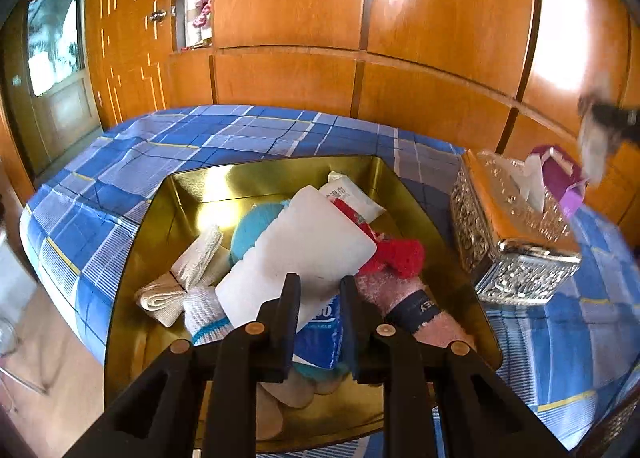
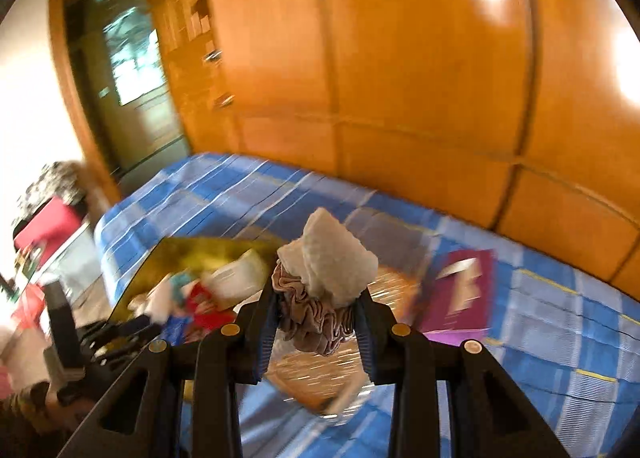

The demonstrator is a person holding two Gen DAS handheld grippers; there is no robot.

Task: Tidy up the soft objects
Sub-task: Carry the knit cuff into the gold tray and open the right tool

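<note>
A gold tin box (image 1: 192, 193) stands on the blue checked bed. It holds a white sponge (image 1: 304, 242), a blue plush, red and pink fuzzy pieces (image 1: 396, 254), rolled cloths (image 1: 192, 266) and tissue packs. My left gripper (image 1: 320, 290) hangs just over the sponge's near edge, jaws almost together with nothing pinched. In the right wrist view my right gripper (image 2: 316, 298) is shut on a taupe ruffled scrunchie (image 2: 316, 322) with a white fluffy piece (image 2: 332, 262) on top, held in the air above the tissue box. That gripper shows as a blur (image 1: 604, 125) at the left wrist view's right edge.
An ornate silver tissue box (image 1: 516, 250) stands right of the tin, with a purple carton (image 1: 556, 173) behind it. Orange wooden wardrobe panels (image 1: 360, 17) rise behind the bed. The bed's edge drops to the floor on the left, by a door (image 1: 52, 69).
</note>
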